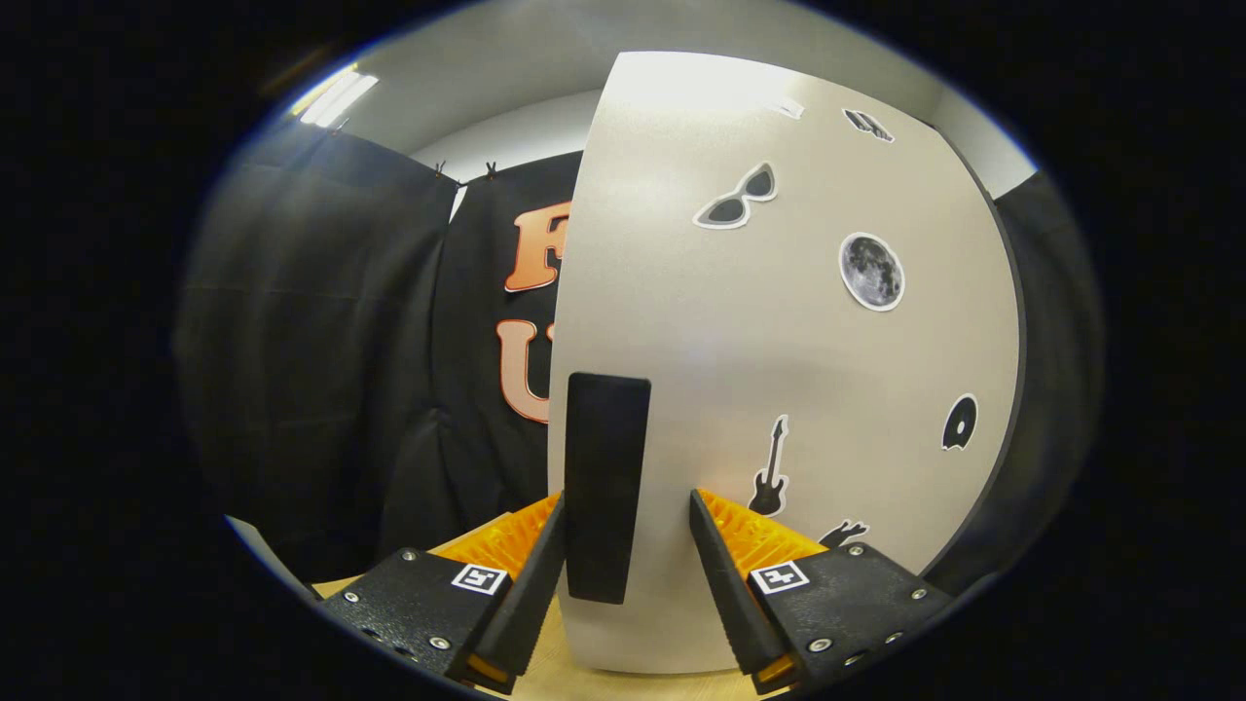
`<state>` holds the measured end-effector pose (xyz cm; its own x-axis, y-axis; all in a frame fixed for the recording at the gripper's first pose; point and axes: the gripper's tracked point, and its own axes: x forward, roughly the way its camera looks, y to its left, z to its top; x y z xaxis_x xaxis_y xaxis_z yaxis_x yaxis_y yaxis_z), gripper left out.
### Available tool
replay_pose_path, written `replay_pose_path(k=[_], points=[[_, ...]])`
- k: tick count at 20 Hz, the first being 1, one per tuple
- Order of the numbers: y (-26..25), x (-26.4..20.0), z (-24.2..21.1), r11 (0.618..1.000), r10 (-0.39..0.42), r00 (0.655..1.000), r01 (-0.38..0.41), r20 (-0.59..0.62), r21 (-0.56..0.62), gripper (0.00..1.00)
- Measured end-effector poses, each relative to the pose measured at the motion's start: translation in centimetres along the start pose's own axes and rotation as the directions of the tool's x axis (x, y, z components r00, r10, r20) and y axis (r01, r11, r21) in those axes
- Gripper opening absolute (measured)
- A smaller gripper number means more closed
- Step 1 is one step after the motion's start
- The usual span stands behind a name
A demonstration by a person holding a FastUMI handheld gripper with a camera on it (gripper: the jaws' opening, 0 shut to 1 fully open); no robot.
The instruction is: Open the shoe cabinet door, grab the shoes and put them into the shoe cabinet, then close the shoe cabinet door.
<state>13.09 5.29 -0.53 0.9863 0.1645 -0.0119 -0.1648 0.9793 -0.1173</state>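
The shoe cabinet door (779,350) is a pale flat panel with stickers of sunglasses, a moon, a guitar and a record. It stands close in front of me. A black upright handle (607,458) sits near the door's left edge. My gripper (628,497) is open and straddles the handle's lower half. The left finger (535,574) lies against the handle's side. The right finger (720,565) stands a small gap away from it, close to the door face.
Black booth cloth (321,370) hangs beyond the door's left edge. A light wooden surface (545,677) shows under the fingers and the door's bottom edge. The door's dark right edge (1017,370) curves down beside more cloth.
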Motion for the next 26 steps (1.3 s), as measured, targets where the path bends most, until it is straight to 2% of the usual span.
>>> replay_pose_path(k=[12, 17, 22, 26], points=[[-0.1, 0.6, 0.0, 0.999, -0.026, 1.000, 0.026, 0.000, 0.037, 0.77], [0.3, -0.2, 0.6, 0.994, -0.021, 0.999, 0.018, 0.024, 0.103, 0.78], [-0.4, -2.9, 0.8, 0.997, -0.026, 1.000, 0.025, 0.013, 0.075, 0.78], [-1.8, -6.0, 1.0, 0.996, -0.069, 0.998, 0.069, -0.002, 0.061, 0.78]])
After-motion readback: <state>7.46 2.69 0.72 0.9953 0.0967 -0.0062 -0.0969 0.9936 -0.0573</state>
